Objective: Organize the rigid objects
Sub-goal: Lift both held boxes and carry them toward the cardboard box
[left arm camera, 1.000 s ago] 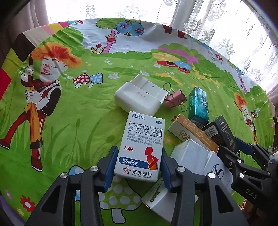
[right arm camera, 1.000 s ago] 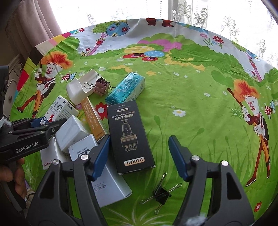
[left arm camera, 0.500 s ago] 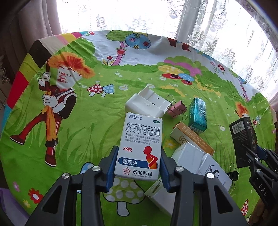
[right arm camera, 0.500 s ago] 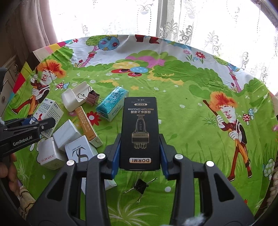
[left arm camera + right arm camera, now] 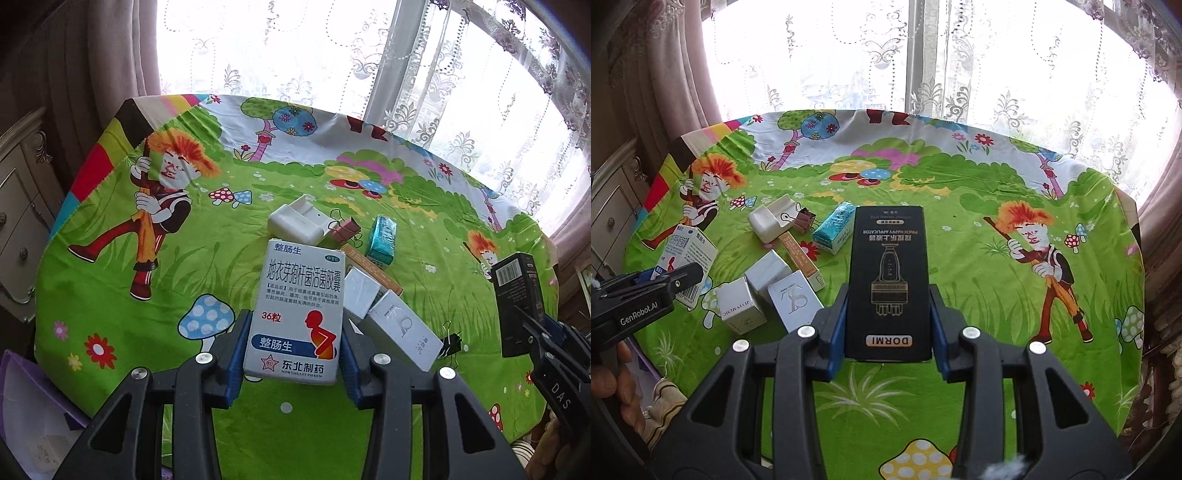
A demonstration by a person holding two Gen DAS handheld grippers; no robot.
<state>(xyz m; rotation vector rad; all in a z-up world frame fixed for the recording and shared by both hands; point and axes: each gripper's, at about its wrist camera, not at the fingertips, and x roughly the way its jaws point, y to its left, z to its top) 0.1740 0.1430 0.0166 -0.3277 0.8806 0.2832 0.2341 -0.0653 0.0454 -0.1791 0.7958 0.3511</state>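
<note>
White medicine box (image 5: pixel 295 314) pinched in left claw (image 5: pixel 293 349), black DORMI box (image 5: pixel 889 280) pinched in right claw (image 5: pixel 888 328). Both now lifted off counter (image 5: pixel 110 295); earlier black box lay flat. Pile left behind: silver boxes (image 5: pixel 768 291), orange box (image 5: pixel 799 254), teal pack (image 5: pixel 833 229), binder clips (image 5: pixel 803 221). Nothing blocks way.

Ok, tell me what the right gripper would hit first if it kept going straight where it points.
The right gripper is shut on the black box, which leads. Ahead of the box I see only bare green tablecloth; the teal box lies off to the left. So probably the cloth, though depth is hard to judge.
</note>
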